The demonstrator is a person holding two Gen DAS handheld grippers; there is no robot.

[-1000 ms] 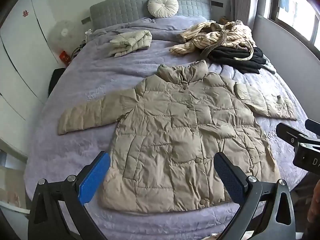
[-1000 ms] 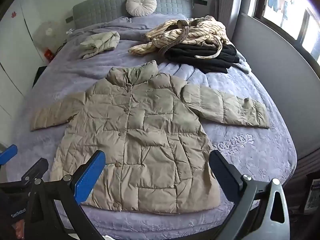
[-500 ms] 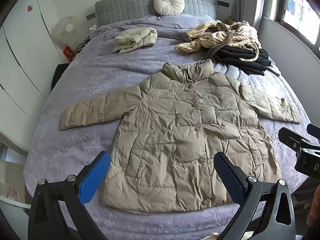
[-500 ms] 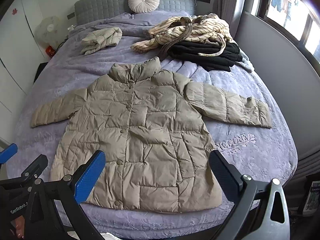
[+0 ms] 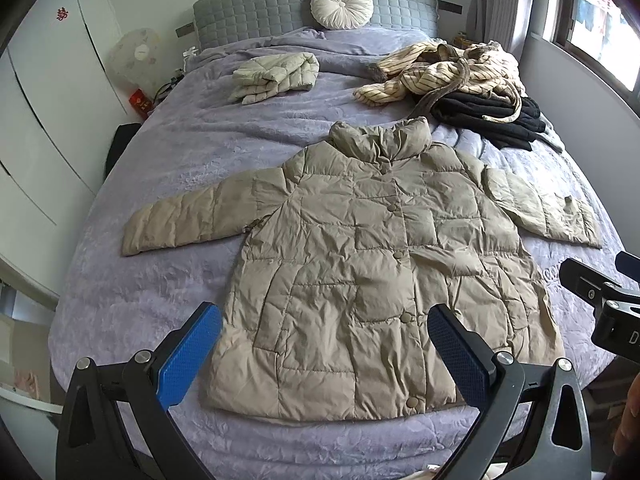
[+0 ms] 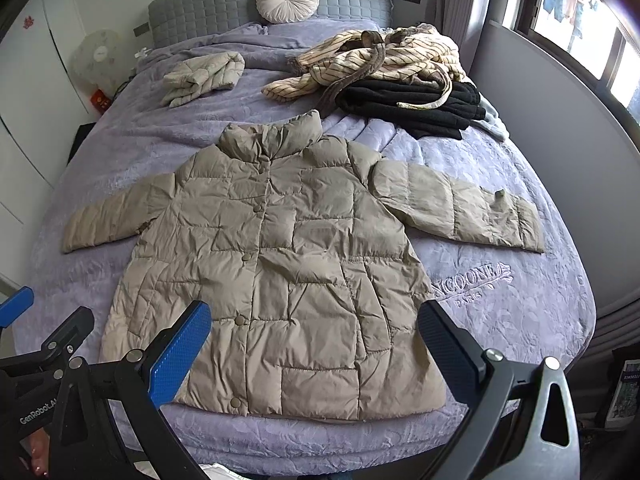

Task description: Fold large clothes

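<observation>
A beige quilted puffer coat lies flat and buttoned on the purple bed, front up, both sleeves spread out; it also shows in the right wrist view. My left gripper is open and empty, held above the coat's hem at the foot of the bed. My right gripper is open and empty, also above the hem. Each gripper shows at the edge of the other's view: the right gripper's black body on the right, the left gripper's body on the left.
A folded pale jacket lies near the headboard. A striped garment lies heaped on a black one at the back right. A round cushion leans on the headboard. White wardrobes stand left, a wall and window right.
Both views have tilted and shifted slightly, so the coat sits a little lower and more central. The coat has not moved and both grippers stay open.
</observation>
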